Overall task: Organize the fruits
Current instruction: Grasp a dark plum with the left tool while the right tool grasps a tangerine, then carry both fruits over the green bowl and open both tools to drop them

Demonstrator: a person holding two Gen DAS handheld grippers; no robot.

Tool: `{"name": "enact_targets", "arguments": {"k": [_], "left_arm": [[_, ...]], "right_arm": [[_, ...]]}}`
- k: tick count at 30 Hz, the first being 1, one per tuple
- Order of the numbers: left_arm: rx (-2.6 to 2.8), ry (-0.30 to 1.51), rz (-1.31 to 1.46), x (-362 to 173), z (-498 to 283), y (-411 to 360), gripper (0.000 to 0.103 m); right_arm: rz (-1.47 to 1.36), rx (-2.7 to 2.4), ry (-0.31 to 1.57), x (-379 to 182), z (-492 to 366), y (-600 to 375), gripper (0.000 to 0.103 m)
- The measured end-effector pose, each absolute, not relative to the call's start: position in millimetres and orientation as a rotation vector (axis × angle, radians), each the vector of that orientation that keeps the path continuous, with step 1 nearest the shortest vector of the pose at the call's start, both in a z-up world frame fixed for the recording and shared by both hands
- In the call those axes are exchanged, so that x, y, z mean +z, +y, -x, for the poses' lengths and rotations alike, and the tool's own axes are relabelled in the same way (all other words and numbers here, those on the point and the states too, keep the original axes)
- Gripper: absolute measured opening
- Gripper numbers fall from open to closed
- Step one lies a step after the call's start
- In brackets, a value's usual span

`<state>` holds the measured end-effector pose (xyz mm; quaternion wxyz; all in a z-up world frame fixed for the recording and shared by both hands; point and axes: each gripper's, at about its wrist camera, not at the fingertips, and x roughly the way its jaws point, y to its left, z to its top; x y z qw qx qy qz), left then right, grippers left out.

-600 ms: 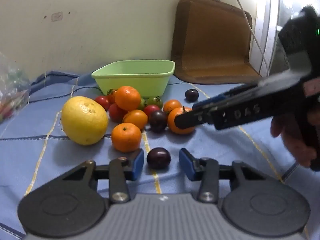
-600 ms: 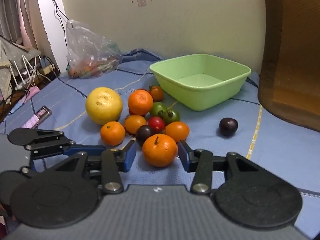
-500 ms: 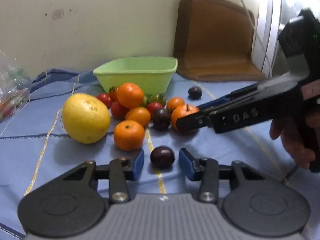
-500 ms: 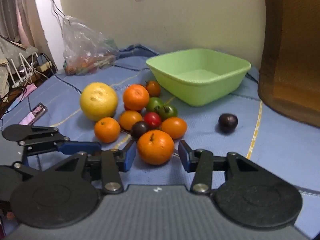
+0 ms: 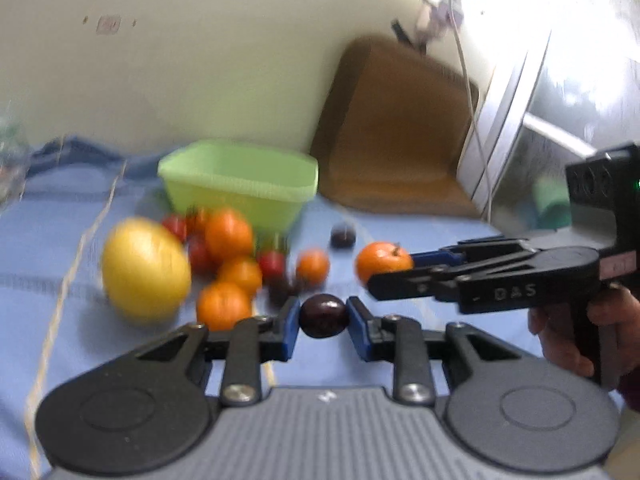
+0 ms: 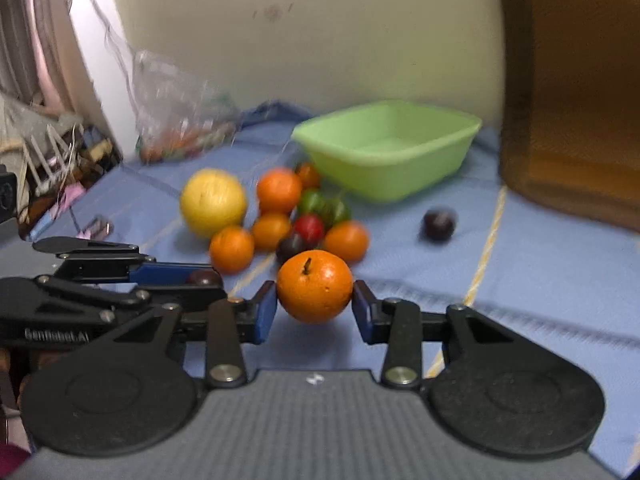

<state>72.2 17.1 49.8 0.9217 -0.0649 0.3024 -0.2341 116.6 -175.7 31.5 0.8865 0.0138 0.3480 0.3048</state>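
Note:
My left gripper (image 5: pixel 323 317) is shut on a dark purple plum (image 5: pixel 323 316), lifted off the blue cloth. My right gripper (image 6: pixel 314 299) is shut on an orange with a stem (image 6: pixel 314 286), also raised; in the left wrist view that orange (image 5: pixel 382 263) hangs at the right gripper's tips. A pile of fruit lies on the cloth: a big yellow citrus (image 6: pixel 213 201), several small oranges (image 6: pixel 231 249), red and green tomatoes (image 6: pixel 309 227). A green tub (image 6: pixel 390 148) stands empty behind the pile. Another plum (image 6: pixel 439 224) lies alone to the right.
A brown cushion (image 6: pixel 572 92) leans against the wall at the right. A clear plastic bag (image 6: pixel 176 120) holding produce sits at the back left. The blue cloth (image 6: pixel 540 272) covers the surface. Clutter and cables stand off its left edge.
Both grippers have closed on their fruit and lifted: the left on the plum, the right on the stemmed orange. Both views have tilted and moved up off the cloth.

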Motion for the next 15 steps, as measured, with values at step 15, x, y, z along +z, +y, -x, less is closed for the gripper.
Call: {"name": "enact_targets", "arguments": {"k": [15], "left_arm": [[-0.351, 0.738, 0.222, 73.1, -283.0, 18.0, 0.027]], "right_arm": [[0.183, 0.492, 0.563, 38.9, -248.5, -161.0, 0.044]]}}
